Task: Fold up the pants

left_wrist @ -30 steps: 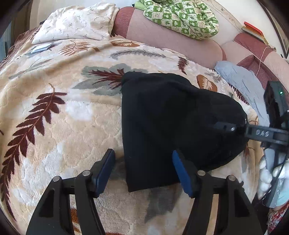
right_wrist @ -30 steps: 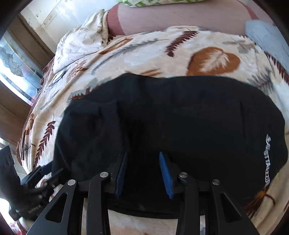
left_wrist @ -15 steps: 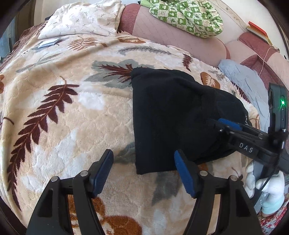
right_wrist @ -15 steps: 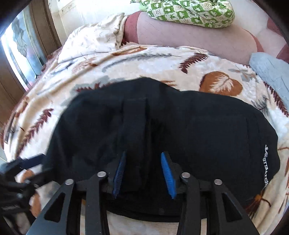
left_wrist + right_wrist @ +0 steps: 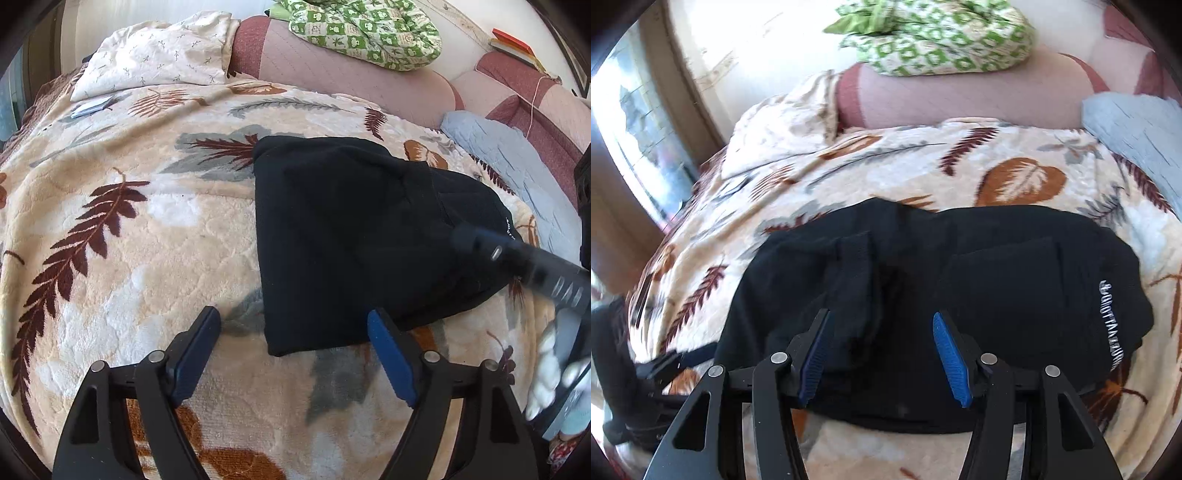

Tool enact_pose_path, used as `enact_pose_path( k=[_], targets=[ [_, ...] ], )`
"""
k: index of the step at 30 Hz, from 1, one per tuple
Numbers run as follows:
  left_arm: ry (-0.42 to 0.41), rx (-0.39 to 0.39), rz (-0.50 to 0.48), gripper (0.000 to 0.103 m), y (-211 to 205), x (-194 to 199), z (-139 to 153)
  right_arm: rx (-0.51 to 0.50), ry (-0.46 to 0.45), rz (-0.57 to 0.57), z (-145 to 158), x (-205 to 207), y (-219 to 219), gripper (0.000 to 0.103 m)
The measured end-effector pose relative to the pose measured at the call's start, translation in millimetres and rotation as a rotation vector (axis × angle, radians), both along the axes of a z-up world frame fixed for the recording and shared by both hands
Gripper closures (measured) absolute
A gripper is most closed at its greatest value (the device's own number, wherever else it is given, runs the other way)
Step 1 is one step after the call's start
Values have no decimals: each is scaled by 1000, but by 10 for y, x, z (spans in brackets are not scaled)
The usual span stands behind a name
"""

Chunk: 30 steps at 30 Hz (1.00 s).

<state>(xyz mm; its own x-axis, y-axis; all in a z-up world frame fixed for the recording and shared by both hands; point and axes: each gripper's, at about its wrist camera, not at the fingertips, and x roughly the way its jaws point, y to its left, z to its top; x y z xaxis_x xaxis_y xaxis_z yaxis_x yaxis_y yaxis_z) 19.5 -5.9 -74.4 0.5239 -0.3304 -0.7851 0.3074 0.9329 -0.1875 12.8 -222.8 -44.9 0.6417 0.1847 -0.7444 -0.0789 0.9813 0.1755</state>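
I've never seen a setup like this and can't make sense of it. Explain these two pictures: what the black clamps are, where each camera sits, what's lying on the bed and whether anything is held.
No robot here: a person holds a hand-operated two-finger clamp in each hand, with a wide-angle camera on each looking along its fingers. One picture looks out from the left gripper, the other from the right gripper; the blue strips are their pads. On the leaf-patterned blanket lie the black pants, already folded into a compact bundle. A green patterned cloth and a grey-blue cloth lie farther back. Both grippers' jaws have just been opening, and neither holds anything: the pants rest free on the blanket.
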Motion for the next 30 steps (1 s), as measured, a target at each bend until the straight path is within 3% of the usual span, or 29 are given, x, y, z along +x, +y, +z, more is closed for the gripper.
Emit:
enact_pose_path(
  k=[2,4,9,12,18,24,30],
  targets=[
    [-2,6,-7,22,-3,-5,-1,-121,50,23,-150,-14,184,42],
    [0,7,-14,22,-3,-3,5,-130,29,18,-167,-54,191,40],
    [49,6,-40,22,5,20,80,45,66,-41,-139,-104,-126,39],
    [39,15,-53,22,12,-23,181,97,63,-121,-73,-180,-367,39],
    [-13,16,-115,22,-140,8,530,266,-39,-376,140,-597,-1146,38],
    [-70,-44,-222,22,-776,384,946,308,-121,-550,209,-907,-1662,38],
    [-39,-87,-362,22,-1773,892,1090,319,-59,-596,12,-949,-1810,37]
  ],
)
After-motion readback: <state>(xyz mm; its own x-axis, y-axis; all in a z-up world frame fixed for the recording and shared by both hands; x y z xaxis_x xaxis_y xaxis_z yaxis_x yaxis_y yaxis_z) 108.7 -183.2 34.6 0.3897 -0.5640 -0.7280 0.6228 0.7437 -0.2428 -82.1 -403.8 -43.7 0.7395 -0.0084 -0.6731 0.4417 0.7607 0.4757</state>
